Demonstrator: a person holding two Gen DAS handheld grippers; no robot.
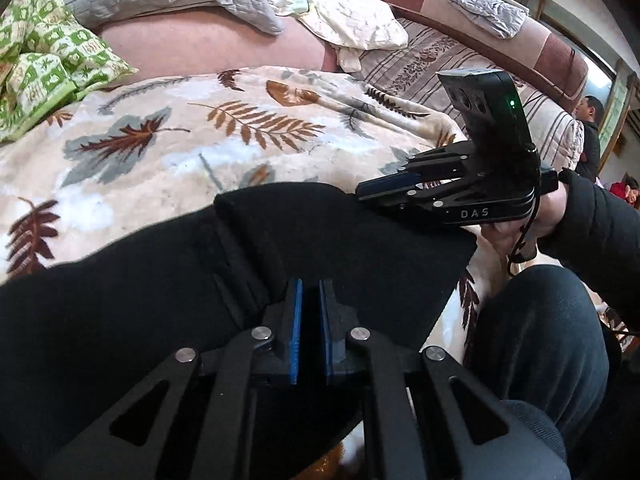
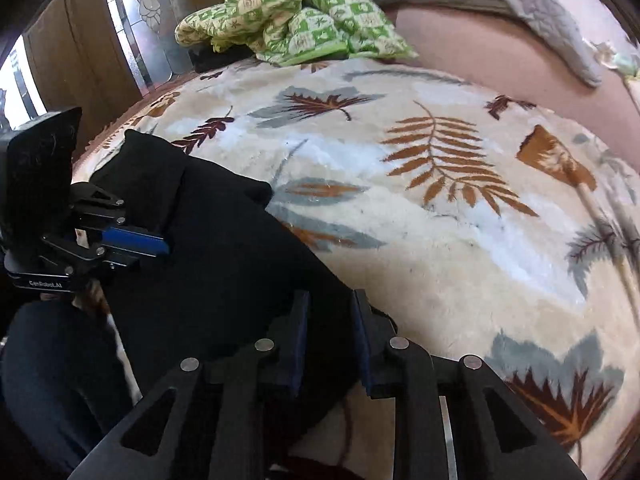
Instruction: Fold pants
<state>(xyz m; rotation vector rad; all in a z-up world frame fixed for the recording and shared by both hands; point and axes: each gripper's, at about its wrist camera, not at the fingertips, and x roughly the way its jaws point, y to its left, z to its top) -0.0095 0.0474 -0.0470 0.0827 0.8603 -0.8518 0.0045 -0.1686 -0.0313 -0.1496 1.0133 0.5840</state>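
Black pants [image 1: 280,248] lie on the leaf-print bed [image 1: 168,148] right under my left tool [image 1: 311,320], its pads pinching the near edge. My right tool [image 2: 330,336] is narrowly spread, straddling the other corner, not visibly pinching. I judge this the grasp before the first fold; next, close right, then lift both together.

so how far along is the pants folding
Early. The black pants lie bunched on the leaf blanket, with no tidy fold showing. In hand: the left gripper is closed on their near edge, and the right gripper straddles another edge, jaws slightly apart. The folding itself remains.
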